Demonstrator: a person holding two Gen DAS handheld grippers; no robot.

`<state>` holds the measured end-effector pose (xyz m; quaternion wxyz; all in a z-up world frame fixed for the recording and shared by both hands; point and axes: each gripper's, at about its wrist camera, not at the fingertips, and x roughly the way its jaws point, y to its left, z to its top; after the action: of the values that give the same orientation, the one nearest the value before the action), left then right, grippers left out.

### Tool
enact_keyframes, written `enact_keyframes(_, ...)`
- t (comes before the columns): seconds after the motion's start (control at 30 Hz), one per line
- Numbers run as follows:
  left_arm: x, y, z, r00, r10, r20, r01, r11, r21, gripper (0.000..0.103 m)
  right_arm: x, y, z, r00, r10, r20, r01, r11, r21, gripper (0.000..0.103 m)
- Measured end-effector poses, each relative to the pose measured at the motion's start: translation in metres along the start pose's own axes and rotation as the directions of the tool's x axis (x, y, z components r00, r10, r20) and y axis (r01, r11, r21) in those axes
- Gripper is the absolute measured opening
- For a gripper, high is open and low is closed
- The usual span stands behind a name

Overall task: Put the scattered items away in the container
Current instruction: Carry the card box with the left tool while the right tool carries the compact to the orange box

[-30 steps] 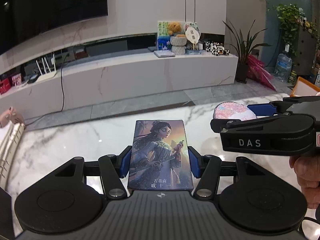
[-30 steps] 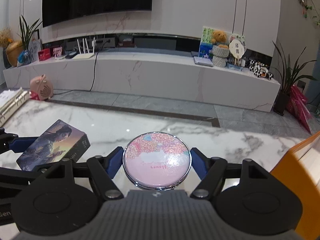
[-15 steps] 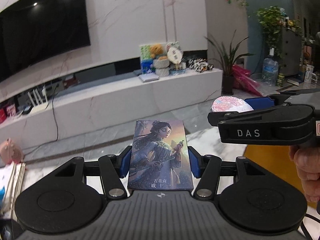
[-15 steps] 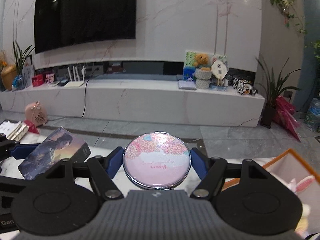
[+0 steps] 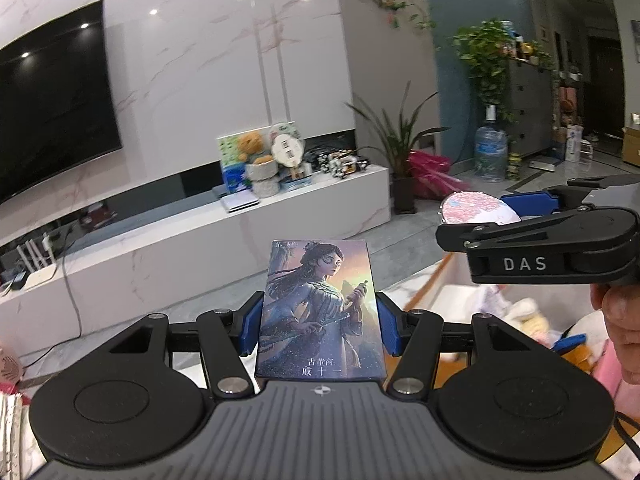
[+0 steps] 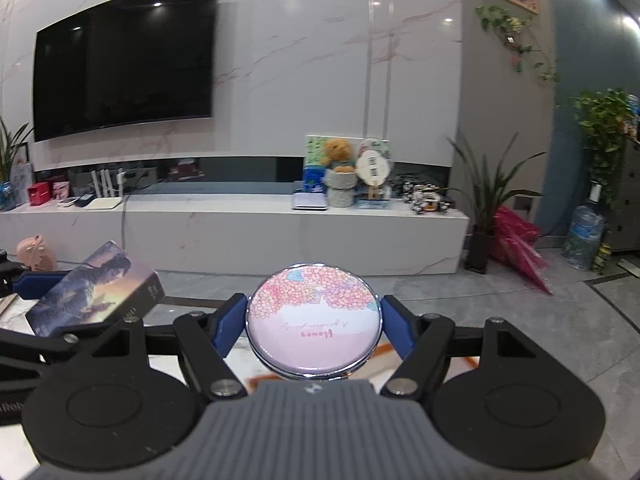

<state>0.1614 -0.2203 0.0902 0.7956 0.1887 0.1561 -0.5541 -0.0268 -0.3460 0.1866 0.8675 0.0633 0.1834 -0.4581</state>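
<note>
Left gripper [image 5: 320,328] is clamped on the illustrated card box [image 5: 320,308] w/ blue pads on its two long side edges, prob. so it can't pivot while carried. The box is held flat, face up; its long axis runs near-to-far, title end nearest the camera.

Right gripper [image 6: 314,324] pinches the round pink floral compact mirror [image 6: 314,322] across its rim, lid up.

Both items are held up off the table. The orange-rimmed container [image 5: 430,286] w/ plush toys sits below, to the right.

Card box [image 5: 320,312] and round mirror [image 6: 314,326] now higher, over orange container [image 5: 430,284].
</note>
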Motion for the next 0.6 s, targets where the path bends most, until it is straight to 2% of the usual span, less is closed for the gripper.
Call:
enact_keyframes(0.33,0.025,-0.063,0.015,0.995,-0.099,-0.001,0.099,0.994,0.036,0.066,-0.017,-0.071,-0.016,0.997,-0.08,-0.021,0.081,0.996,0.026,0.074)
enact_keyframes(0.6,0.047,-0.1,0.011,0.985,-0.165,-0.042,0.167,0.985,0.041,0.066,-0.018,-0.11,-0.037,0.993,-0.096,-0.071,0.097,0.995,0.019,0.074)
